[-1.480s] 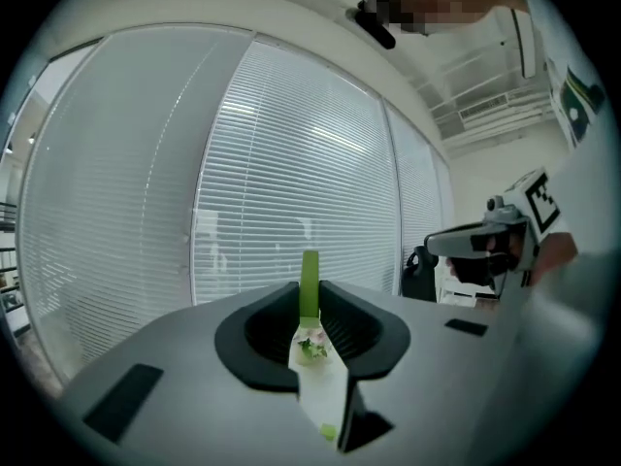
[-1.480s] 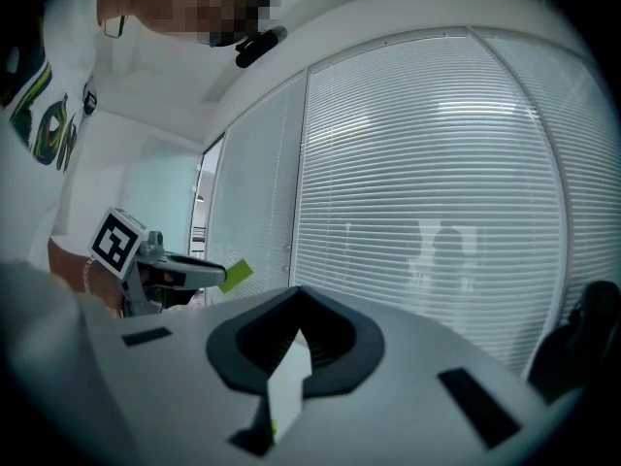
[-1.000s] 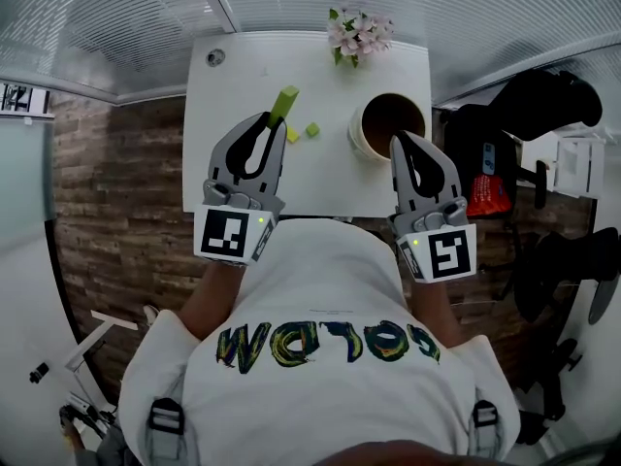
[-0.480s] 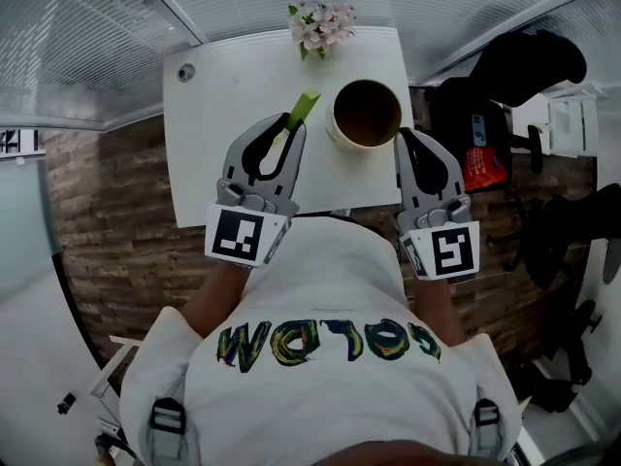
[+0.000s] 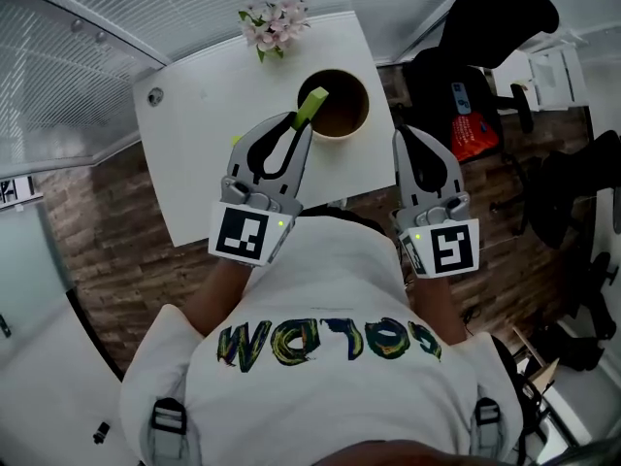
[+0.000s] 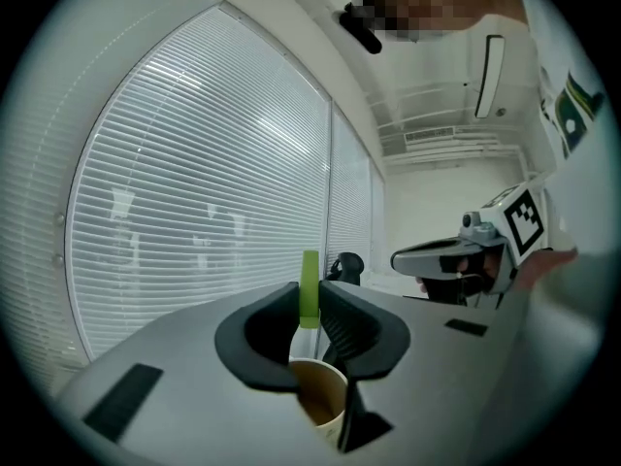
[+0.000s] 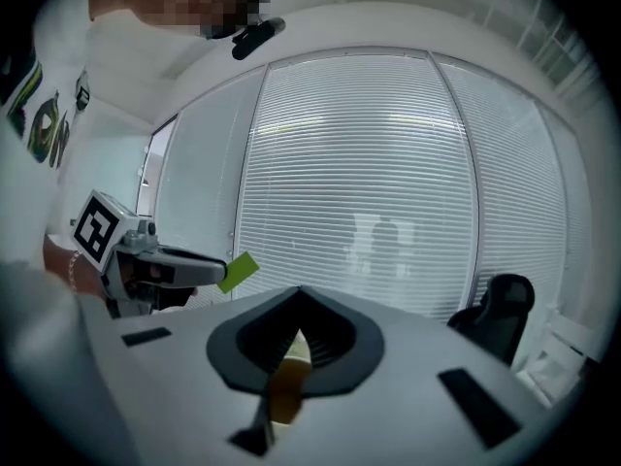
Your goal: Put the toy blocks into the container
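Leftward jaws now carry the green block [image 5: 312, 105] over the container [image 5: 340, 136]: the left gripper [image 5: 297, 127], nearly closed, pinches it just past the near rim. The right gripper [image 5: 403, 136], closed and empty, hangs beside. Release seems next.

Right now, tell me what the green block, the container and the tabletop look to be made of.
Green block: probably painted wood or plastic; flat even lime colour, sharp edges, no gloss seen.
Container: looks like paper or card; matte cream wall, brown inside, thin rim.
Tabletop: likely laminate or painted board; smooth plain white, no grain.
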The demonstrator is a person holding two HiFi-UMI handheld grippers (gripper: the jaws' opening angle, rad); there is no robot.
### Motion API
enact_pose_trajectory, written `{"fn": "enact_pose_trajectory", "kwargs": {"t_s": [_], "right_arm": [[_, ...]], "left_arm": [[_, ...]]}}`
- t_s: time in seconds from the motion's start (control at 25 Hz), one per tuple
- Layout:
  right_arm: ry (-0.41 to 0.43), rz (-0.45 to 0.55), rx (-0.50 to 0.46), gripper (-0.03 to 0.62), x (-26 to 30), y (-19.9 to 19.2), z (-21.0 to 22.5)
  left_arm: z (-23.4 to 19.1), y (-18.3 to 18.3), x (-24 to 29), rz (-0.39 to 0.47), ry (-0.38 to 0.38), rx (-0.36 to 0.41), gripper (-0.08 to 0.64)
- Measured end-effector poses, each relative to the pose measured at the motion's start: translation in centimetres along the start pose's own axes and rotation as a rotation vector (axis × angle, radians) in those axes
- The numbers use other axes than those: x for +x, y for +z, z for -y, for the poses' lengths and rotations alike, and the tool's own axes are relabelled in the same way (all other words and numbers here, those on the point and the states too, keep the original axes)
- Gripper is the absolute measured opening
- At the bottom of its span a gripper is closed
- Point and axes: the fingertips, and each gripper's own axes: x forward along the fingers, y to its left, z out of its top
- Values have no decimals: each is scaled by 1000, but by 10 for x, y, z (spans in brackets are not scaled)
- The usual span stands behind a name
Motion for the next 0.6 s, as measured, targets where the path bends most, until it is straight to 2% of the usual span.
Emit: {"fn": "enact_pose_trajectory", "kwargs": {"t_s": [0.16,0.6], "right_arm": [[-1,5,8,8,-4,-1,3],[7,6,15,8,-7,-5,10]], "left_arm": [[9,-14,13,-22,-20,6,77],[17,-93,63,-182,-58,95,78]]}}
